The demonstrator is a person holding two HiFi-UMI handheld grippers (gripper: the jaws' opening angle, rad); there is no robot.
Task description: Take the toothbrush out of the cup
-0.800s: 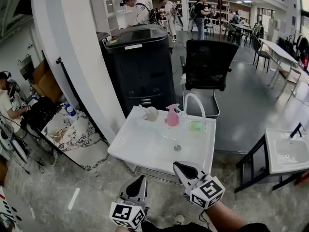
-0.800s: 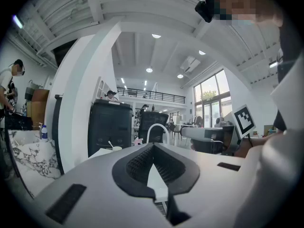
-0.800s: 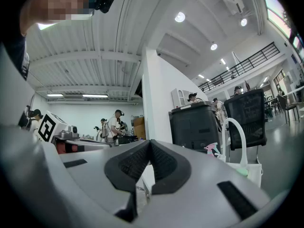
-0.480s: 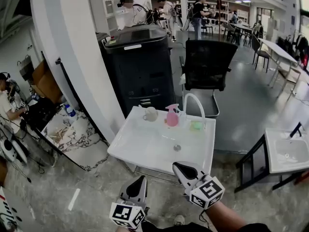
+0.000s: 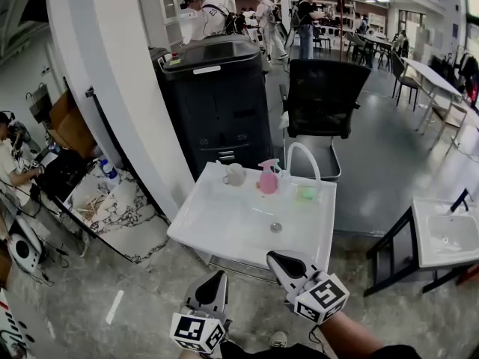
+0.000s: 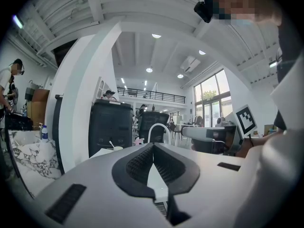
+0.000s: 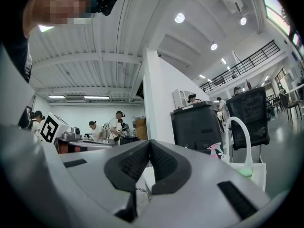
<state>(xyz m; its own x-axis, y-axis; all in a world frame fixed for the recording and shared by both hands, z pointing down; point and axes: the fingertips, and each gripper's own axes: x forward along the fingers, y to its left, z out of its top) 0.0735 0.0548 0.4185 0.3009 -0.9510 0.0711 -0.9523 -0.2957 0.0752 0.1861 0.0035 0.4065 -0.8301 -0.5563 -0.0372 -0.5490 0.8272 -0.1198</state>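
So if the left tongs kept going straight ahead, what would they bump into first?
Most likely the white sink, at its near edge in front of the left tongs. They are shut and level, and nothing stands in between. They might skim over it; height is hard to judge.

You hold two tools, the left tool (image 5: pixel 215 284) and the right tool (image 5: pixel 281 262). There are two white basins, the near basin (image 5: pixel 217 234) and the far basin (image 5: pixel 449 254) off to your right. The near one carries one cup (image 5: pixel 235 174) with one toothbrush (image 6: pixel 110 144), one pink spray bottle (image 5: pixel 268 178), one arched white tap (image 5: pixel 303 155) and one green lump (image 5: pixel 306 194) too small to name. Around them count one black chair (image 5: pixel 322 99), one big black cabinet (image 5: pixel 217 103), one blue-capped bottle (image 5: pixel 109 170), and four people that can be made out: one person at the left edge (image 5: pixel 7 163) and three more people at the far end (image 5: pixel 198 13).
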